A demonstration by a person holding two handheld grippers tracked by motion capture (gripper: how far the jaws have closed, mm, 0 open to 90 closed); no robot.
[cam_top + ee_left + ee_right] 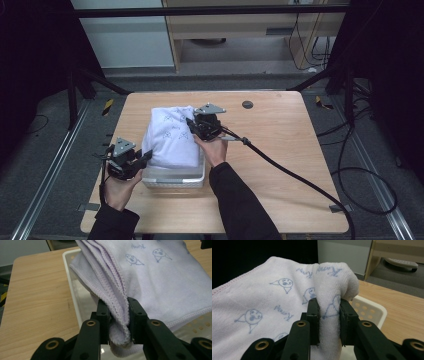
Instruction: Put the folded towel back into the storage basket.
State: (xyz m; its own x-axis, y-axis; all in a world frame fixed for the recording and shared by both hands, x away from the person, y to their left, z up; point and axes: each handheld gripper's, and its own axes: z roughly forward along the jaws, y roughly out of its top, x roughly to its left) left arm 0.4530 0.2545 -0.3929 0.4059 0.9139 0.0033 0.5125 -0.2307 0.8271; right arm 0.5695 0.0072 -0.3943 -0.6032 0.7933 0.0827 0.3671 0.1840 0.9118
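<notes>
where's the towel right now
In the high view the folded white towel sits over the white basket at the table's middle-left, pinched by the left tool at its near-left edge and the right tool at its far-right corner.

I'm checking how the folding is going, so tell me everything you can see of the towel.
The towel is pale lilac-white terry cloth, printed with small blue cartoon faces and lettering, its edges stitched in a scalloped hem. It is folded into several layers and lies over a white perforated basket on the wooden table. The left gripper is shut on its stacked hemmed edges at the near left side; the right gripper pinches a bunched fold at the far right side.
</notes>
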